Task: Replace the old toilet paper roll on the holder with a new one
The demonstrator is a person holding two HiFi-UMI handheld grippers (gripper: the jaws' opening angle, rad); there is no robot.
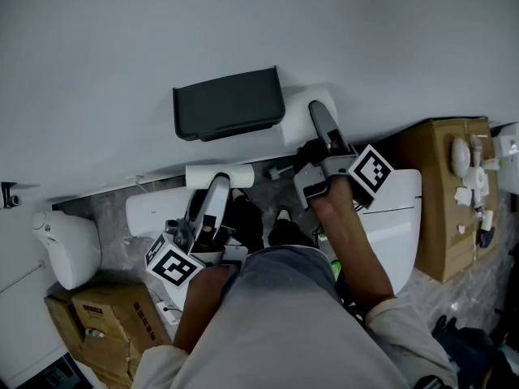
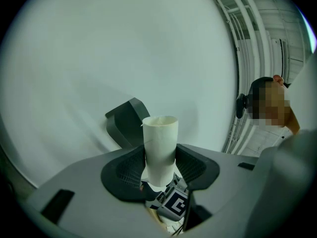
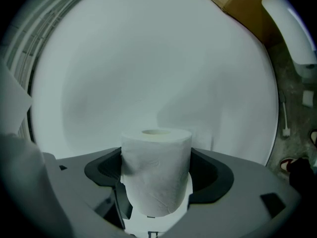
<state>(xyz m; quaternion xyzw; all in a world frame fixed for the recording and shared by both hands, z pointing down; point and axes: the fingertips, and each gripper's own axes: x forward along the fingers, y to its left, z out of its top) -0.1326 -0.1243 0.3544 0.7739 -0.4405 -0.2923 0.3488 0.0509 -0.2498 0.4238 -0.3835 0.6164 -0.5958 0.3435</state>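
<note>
Right gripper (image 3: 157, 163) clamps a full toilet roll (image 3: 156, 175) beside the wall holder (image 1: 229, 104), left gripper (image 2: 159, 155) clamps the empty cardboard tube (image 2: 160, 143) below it; squeezed soft paper could slip.

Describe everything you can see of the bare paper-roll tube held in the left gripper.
The tube is a pale, off-white hollow cylinder, seemingly thin cardboard, with no paper left on it. Its open top end shows a thin rim. The dark ribbed jaws of the left gripper clamp its lower part from both sides. It stands upright in that gripper's view.
</note>
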